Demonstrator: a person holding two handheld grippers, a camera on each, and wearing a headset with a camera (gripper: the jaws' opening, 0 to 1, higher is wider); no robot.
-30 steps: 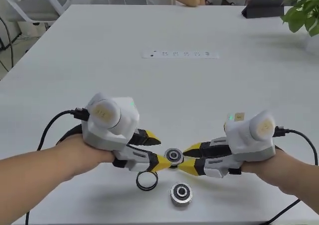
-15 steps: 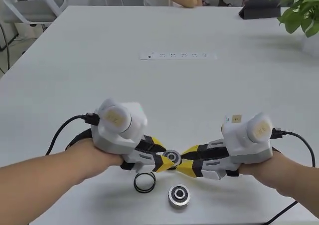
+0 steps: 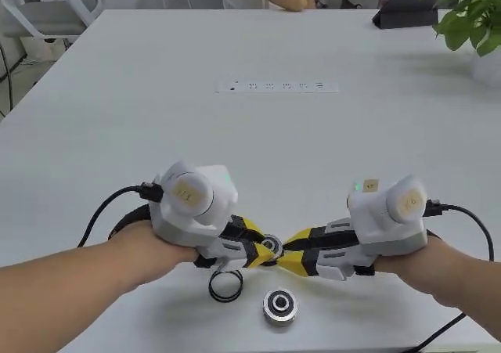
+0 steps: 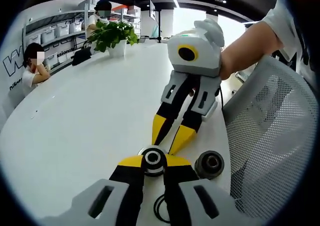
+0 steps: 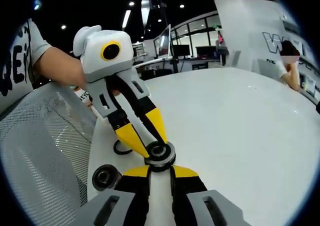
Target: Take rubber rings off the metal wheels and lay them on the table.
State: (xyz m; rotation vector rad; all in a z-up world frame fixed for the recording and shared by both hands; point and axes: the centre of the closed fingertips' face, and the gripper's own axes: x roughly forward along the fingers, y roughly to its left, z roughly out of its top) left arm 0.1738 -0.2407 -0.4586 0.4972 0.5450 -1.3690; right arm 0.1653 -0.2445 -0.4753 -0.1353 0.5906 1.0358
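My left tongs (image 3: 261,253) are clamped on a metal wheel (image 3: 271,246). My right tongs (image 3: 285,253) meet its rim from the other side, tips close together; I cannot tell whether they pinch it. Nearer me than that wheel, a rubber ring (image 3: 225,285) and a second wheel (image 3: 280,306) lie on the desk (image 3: 274,142).

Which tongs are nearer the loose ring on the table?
Left. The left tongs sit just past the ring; the right tongs lie farther right, both pinching the wheel.
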